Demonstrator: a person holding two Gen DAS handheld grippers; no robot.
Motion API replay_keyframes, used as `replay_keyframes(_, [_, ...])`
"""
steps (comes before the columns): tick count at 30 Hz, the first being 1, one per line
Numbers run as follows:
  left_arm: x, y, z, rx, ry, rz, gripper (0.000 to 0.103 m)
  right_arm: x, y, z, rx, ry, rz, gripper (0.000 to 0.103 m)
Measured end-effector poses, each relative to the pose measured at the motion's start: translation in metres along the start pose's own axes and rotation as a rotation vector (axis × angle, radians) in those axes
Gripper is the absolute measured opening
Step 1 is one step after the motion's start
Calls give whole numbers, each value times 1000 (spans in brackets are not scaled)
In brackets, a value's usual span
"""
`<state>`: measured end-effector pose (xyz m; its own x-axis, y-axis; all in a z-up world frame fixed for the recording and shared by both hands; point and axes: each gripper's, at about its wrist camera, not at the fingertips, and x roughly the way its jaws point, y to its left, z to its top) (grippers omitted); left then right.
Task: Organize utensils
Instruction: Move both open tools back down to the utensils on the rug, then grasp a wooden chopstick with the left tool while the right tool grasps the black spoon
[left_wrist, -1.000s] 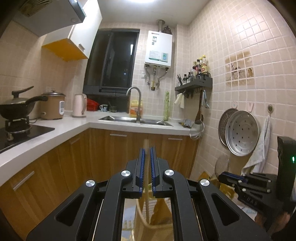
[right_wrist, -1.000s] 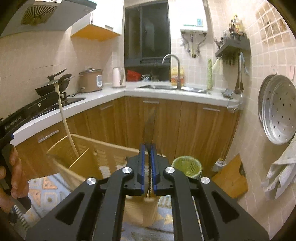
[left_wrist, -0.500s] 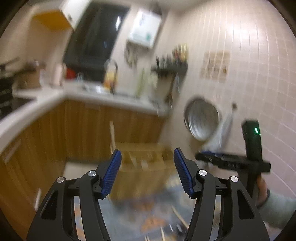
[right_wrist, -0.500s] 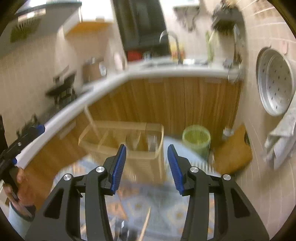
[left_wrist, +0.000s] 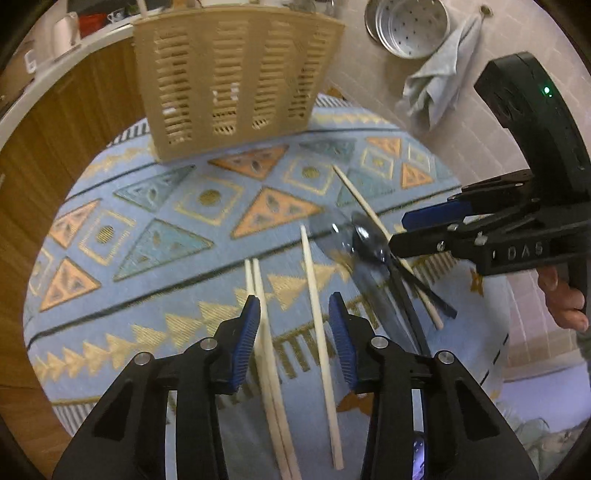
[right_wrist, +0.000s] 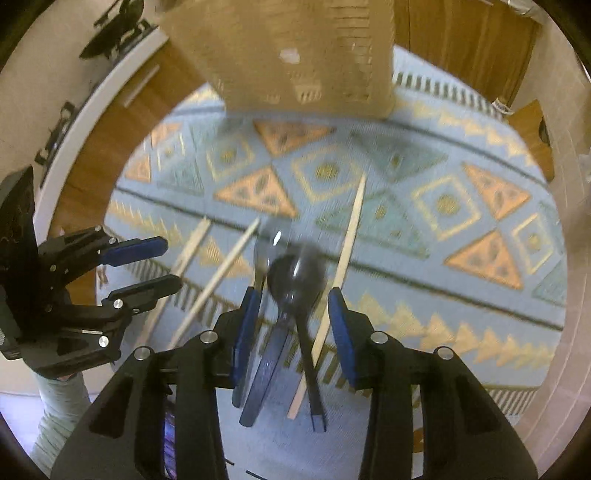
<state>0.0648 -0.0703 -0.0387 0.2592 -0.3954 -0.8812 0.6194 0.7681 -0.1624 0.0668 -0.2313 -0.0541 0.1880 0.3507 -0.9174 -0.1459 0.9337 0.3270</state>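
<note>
A dark, glossy plastic spoon lies on the blue patterned rug, its bowl pointing away from the right gripper and its handle running back between that gripper's blue-padded fingers. The long axis of the spoon thus lines up nearly with the gripper's forward direction, so a close across the handle looks like the natural next grasp. A second, paler translucent spoon lies just to its left, overlapping or touching it; blur hides which. A pale wooden chopstick crosses the dark spoon's handle on the right, so a pinch there could catch both.

The right gripper is spread apart and holds nothing. The left gripper is also apart and empty, hovering over a pair of pale chopsticks lying side by side and a single chopstick beside them; all three run roughly along its forward axis. For the spoons the right gripper is the nearer; for these chopsticks, the left.

Beyond the scattered utensils stands the tan slatted utensil basket, upright at the rug's far edge, well apart from both grippers.
</note>
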Motion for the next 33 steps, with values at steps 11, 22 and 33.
replay_keyframes(11, [9,-18,-3,41,51,-3,31,20,21,-4,-50,56,-49,25])
replay_keyframes(22, [33,-17,9,-2,49,58,4,-6,8,6,-48,-37,-26,4])
replay_keyframes(33, [28,8,13,-143,4,-14,0,-30,-31,14,-51,-89,-212,4])
